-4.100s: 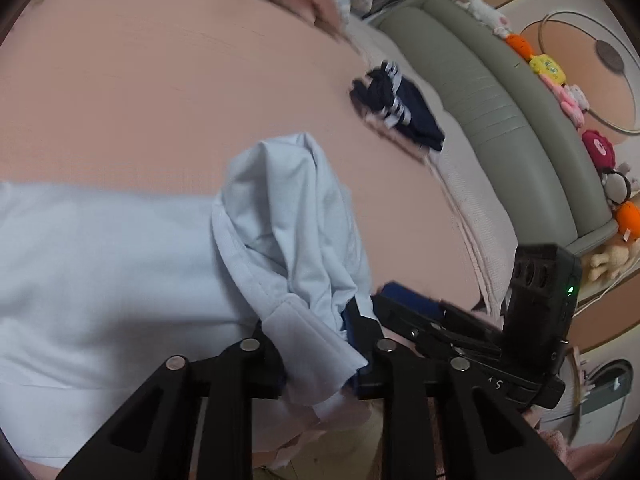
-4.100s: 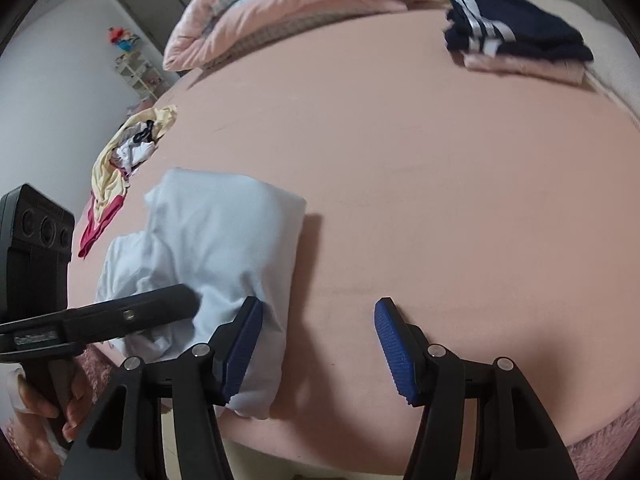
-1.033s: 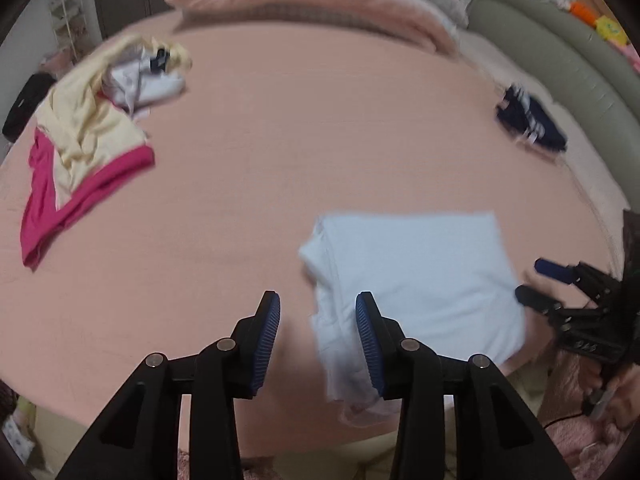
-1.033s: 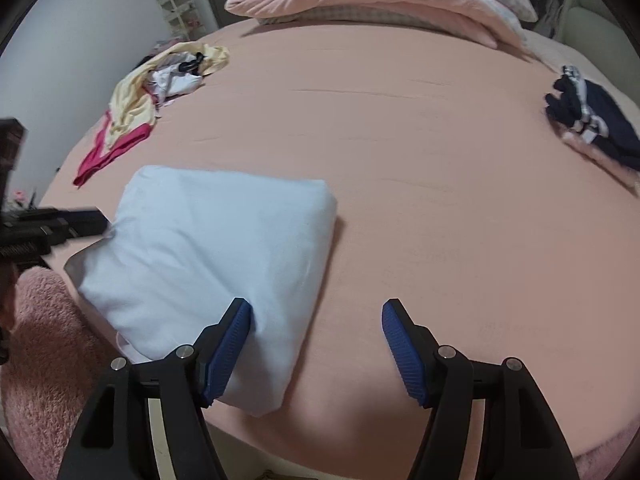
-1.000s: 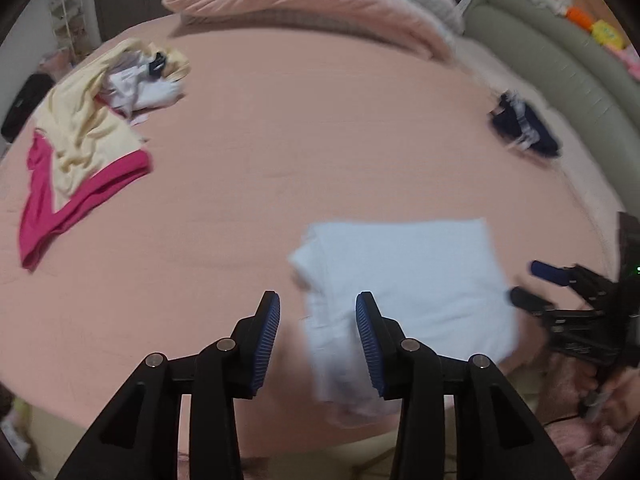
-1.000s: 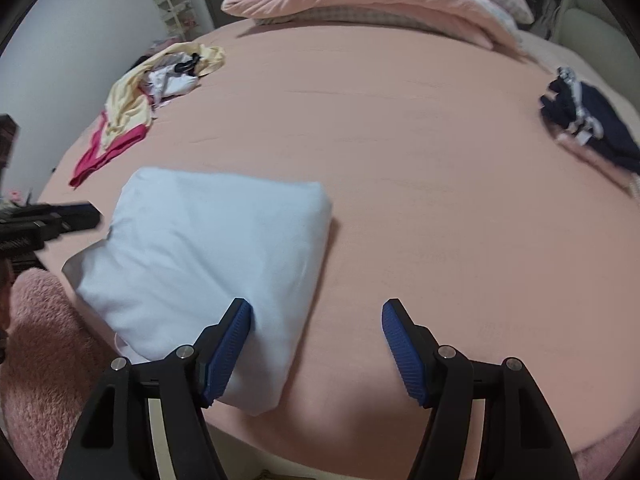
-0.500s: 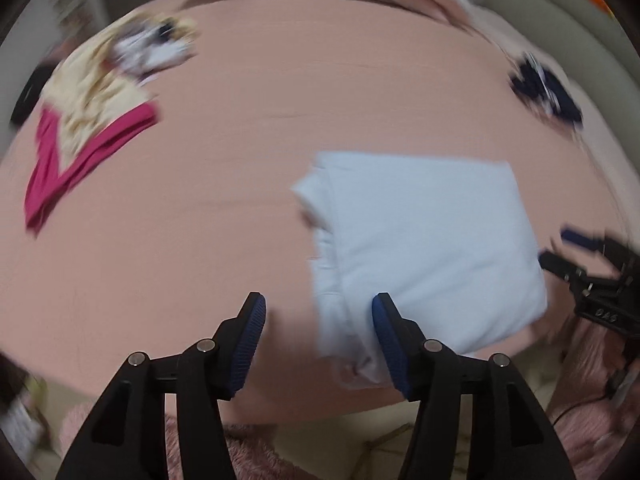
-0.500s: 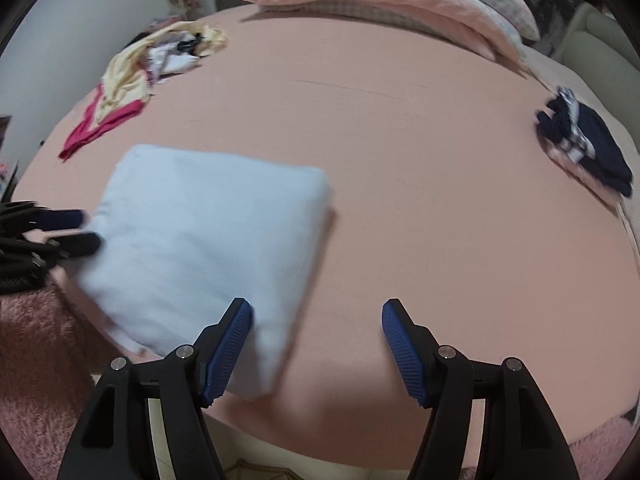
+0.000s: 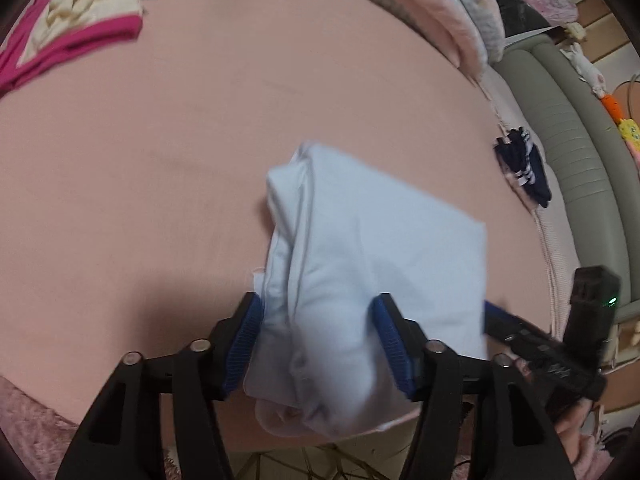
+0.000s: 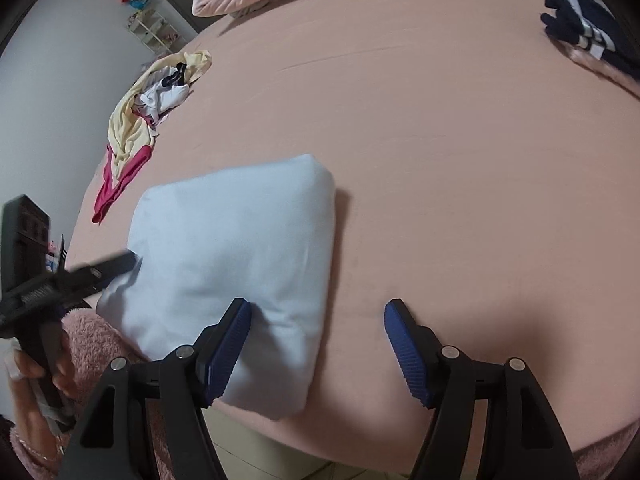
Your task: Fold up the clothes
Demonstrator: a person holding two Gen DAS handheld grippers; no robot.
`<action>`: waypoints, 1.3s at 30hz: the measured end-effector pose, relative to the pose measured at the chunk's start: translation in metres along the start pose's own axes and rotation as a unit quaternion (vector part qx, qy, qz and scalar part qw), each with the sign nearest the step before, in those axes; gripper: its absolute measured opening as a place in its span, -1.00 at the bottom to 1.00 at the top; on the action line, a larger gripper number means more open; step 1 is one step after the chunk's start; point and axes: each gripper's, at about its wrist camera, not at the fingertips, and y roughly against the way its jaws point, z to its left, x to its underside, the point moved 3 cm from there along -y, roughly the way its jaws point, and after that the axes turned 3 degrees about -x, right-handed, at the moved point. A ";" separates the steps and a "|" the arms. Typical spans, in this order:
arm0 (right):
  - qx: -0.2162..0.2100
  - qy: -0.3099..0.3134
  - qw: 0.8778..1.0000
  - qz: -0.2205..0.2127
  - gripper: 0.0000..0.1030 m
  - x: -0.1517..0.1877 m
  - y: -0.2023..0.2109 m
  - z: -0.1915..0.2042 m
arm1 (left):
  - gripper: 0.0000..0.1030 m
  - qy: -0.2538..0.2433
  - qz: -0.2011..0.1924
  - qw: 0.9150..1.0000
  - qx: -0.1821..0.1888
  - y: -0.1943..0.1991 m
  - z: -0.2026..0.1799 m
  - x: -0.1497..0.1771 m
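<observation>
A folded light blue garment (image 9: 380, 248) lies on the pink bed (image 9: 180, 140) close to its near edge. My left gripper (image 9: 320, 340) straddles the garment's thick layered end. Its jaws are opening, with the cloth bunched between the blue pads (image 9: 244, 340). In the right wrist view the same garment (image 10: 240, 248) is a neat square. My right gripper (image 10: 318, 352) is open wide over its near corner, jaws opening slightly; one pad (image 10: 228, 352) rests on the cloth and the other hangs over bare sheet. Each gripper also appears at the edge of the other's view.
A loose yellow and magenta clothes pile (image 10: 136, 120) lies far left. A navy striped folded stack (image 10: 580, 28) sits far right. A pink duvet (image 9: 452, 12) lines the back, with a grey-green padded bed surround (image 9: 580, 160) beside it. A fuzzy pink sleeve (image 10: 92, 344) is at the bed's front edge.
Both grippers have sunk toward the blue garment and rolled. The left jaws have widened and now straddle its end, where before they hung above it.
</observation>
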 end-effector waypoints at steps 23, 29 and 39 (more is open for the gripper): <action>-0.057 -0.019 0.998 0.012 0.09 -0.025 0.015 0.040 | -0.18 0.041 -0.015 0.994 0.097 -0.013 -0.004 0.002; -0.027 0.011 0.999 -0.025 -0.22 -0.022 0.045 0.057 | -0.22 -0.062 -0.064 0.995 0.049 0.015 -0.066 0.008; -0.026 -0.026 0.995 -0.095 -0.31 -0.036 0.124 0.005 | -0.43 -0.109 -0.070 0.989 0.075 0.007 -0.173 -0.006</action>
